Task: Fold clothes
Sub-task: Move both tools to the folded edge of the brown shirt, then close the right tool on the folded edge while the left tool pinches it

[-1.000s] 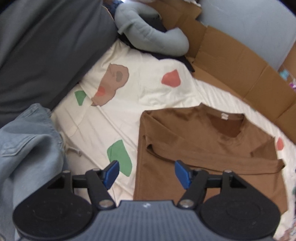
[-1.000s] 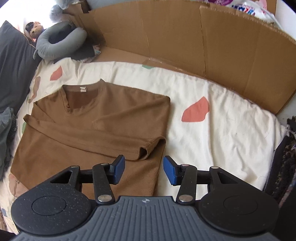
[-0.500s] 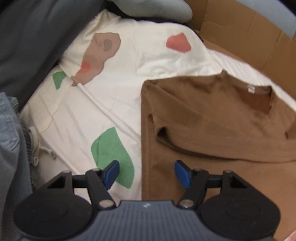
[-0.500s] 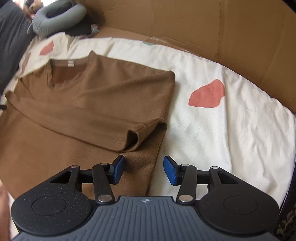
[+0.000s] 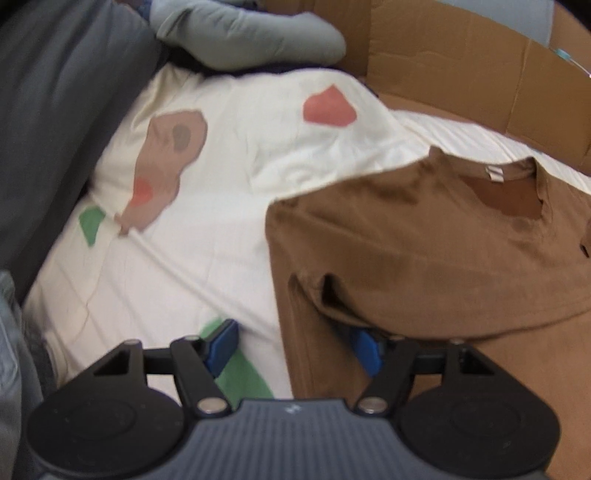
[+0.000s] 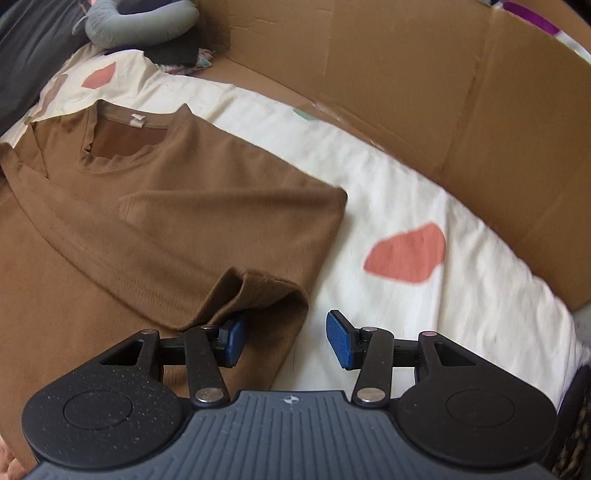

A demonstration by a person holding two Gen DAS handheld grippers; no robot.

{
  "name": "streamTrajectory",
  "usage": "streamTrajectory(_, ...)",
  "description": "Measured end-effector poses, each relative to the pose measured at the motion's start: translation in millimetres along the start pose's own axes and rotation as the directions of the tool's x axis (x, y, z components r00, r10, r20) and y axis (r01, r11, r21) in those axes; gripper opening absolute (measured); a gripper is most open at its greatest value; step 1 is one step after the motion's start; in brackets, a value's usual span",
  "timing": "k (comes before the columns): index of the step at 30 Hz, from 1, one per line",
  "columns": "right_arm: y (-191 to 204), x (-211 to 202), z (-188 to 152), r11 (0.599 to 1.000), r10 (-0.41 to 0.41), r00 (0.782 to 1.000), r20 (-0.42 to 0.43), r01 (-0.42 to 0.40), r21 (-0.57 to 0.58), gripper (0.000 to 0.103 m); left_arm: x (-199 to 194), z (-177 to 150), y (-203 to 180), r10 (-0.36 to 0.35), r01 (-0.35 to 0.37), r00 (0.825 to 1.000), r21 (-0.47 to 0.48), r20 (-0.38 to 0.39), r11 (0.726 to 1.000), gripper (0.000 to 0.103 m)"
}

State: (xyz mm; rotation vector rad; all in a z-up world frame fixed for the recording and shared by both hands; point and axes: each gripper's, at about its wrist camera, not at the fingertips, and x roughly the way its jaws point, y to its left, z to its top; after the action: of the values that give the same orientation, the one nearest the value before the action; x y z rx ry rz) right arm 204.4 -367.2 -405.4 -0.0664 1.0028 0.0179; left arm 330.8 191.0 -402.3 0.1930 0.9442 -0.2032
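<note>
Brown long-sleeved cotton shirt [image 6: 177, 229] lies flat on the cream bedsheet with coloured patches [image 5: 207, 236], collar away from the person, both sleeves folded across the chest so the body forms a narrow rectangle ready for a lengthwise fold

Left gripper [image 5: 295, 347] straddles the shirt's left side edge: jaws are parted, one blue pad over the sheet, the other tucked beneath the folded sleeve, with the edge between them but not pinched

Right gripper [image 6: 284, 339] mirrors this at the right side edge, jaws apart, its inner pad under the sleeve cuff fold, its outer pad over bare sheet; nothing is clamped

This symmetric placement suggests both edges are to be seized together and carried toward the collar

Flattened brown cardboard wall [image 6: 424, 96] borders the bed's far side; it encloses nothing visible. A grey neck pillow [image 5: 243, 33] lies beyond the sheet
</note>
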Motion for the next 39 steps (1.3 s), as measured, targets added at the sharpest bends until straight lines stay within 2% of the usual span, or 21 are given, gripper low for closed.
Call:
streamTrajectory(4, 3, 5, 10, 0.999, -0.002, 1.0, 0.006, 0.002, -0.05, 0.054, 1, 2, 0, 0.007, -0.007, 0.999, -0.002, 0.053, 1.0, 0.07)
streamTrajectory(11, 13, 12, 25, 0.995, 0.005, 0.999, 0.034, -0.002, -0.099, 0.053, -1, 6, -6, -0.013, 0.009, 0.994, 0.044, 0.108, 0.999, 0.054)
streamTrajectory(21, 17, 12, 31, 0.994, 0.046, 0.997, 0.067, -0.039, -0.103, 0.052, 3, 11, -4, -0.029, 0.027, 0.993, 0.018, 0.112, 0.999, 0.044)
streamTrajectory(22, 17, 12, 32, 0.994, 0.052, 0.996, 0.07, -0.045, -0.1, 0.049, 3, 11, -4, -0.029, 0.027, 0.993, 0.017, 0.112, 0.999, 0.042)
streamTrajectory(24, 16, 12, 33, 0.994, 0.068, 0.995, 0.073, -0.061, -0.093, 0.037, 4, 13, -5, -0.028, 0.026, 0.993, 0.018, 0.113, 0.999, 0.036)
streamTrajectory(25, 15, 12, 33, 0.994, 0.074, 0.995, 0.072, -0.068, -0.087, 0.025, 3, 13, -5, -0.027, 0.025, 0.993, 0.016, 0.115, 1.0, 0.031)
streamTrajectory(26, 15, 11, 34, 0.994, 0.078, 0.994, 0.076, -0.072, -0.08, 0.017, 3, 13, -5, -0.023, 0.022, 0.993, 0.011, 0.12, 1.0, 0.026)
streamTrajectory(28, 13, 8, 33, 0.995, 0.078, 0.993, 0.088, -0.072, -0.072, 0.01, 0, 13, -4, -0.012, 0.012, 0.991, 0.002, 0.132, 1.0, 0.02)
streamTrajectory(29, 11, 6, 33, 0.995, 0.074, 0.993, 0.094, -0.067, -0.07, 0.008, -1, 13, -4, -0.008, 0.009, 0.99, -0.003, 0.138, 1.0, 0.015)
streamTrajectory(32, 3, 0, 32, 0.998, 0.059, 0.992, 0.11, -0.055, -0.034, 0.005, -5, 11, -3, -0.002, 0.004, 0.988, -0.016, 0.153, 1.0, 0.01)
streamTrajectory(39, -24, -5, 28, 0.992, 0.02, 0.99, 0.137, -0.037, 0.118, 0.004, -11, 6, 2, 0.02, -0.005, 0.983, -0.079, 0.184, 0.997, 0.008)
